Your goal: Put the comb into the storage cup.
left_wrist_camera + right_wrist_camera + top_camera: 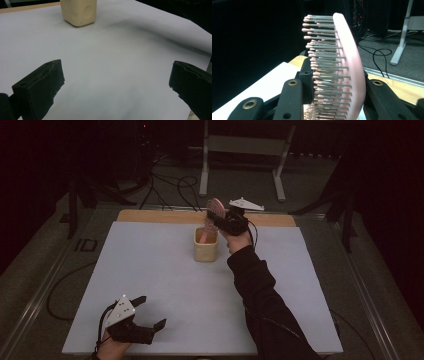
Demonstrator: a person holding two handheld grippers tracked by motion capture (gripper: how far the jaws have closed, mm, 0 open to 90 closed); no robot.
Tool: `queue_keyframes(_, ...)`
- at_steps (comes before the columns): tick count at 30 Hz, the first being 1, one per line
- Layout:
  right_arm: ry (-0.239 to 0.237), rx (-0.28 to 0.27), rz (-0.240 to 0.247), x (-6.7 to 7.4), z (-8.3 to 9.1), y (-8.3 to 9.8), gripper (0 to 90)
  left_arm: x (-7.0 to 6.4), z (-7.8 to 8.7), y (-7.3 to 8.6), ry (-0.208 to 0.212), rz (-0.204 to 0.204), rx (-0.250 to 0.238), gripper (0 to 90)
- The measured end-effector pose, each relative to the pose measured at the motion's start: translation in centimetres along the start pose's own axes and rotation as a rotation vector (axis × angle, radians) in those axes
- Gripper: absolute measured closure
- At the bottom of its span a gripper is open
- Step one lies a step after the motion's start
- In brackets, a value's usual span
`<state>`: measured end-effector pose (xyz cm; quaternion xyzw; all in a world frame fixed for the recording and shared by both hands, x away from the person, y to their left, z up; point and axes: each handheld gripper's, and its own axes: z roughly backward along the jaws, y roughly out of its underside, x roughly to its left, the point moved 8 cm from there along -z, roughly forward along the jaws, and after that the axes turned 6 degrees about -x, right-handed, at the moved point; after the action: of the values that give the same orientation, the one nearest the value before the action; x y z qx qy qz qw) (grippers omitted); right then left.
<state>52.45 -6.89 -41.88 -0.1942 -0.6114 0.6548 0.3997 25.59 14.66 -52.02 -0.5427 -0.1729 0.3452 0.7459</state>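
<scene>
gripping the pink hairbrush (342,67) by its head, our right gripper (220,220) holds it handle-down in the cream holder (205,247) just beneath; our left gripper (150,317) idles, jaws spread.

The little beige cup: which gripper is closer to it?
Right. The right gripper is just above the beige cup, shut on a pink hairbrush whose handle dips into it. The left gripper sits open near the table's front edge.

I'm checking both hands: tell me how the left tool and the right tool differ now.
The left tool stands open with nothing in it; the right tool is shut on the pink hairbrush. The left sits low at the table's near edge; the right is raised over the beige holder. Both are black.
</scene>
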Motion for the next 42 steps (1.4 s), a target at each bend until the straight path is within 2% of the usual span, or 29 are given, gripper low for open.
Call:
queue_keyframes(28,-0.027,0.034,-0.054,-1.2,-0.3,2.1,63.6,0.1,-0.1,0.1,-0.002,0.001,0.002,0.2)
queue_keyframes(32,-0.005,0.038,-0.060,-1.6,-0.2,2.3,62.8,0.0,-0.1,0.1,-0.001,0.000,0.003,0.2)
queue_keyframes(42,0.009,0.054,-0.057,-2.5,0.3,2.4,61.6,0.0,-0.2,0.2,0.003,0.001,0.006,0.2)
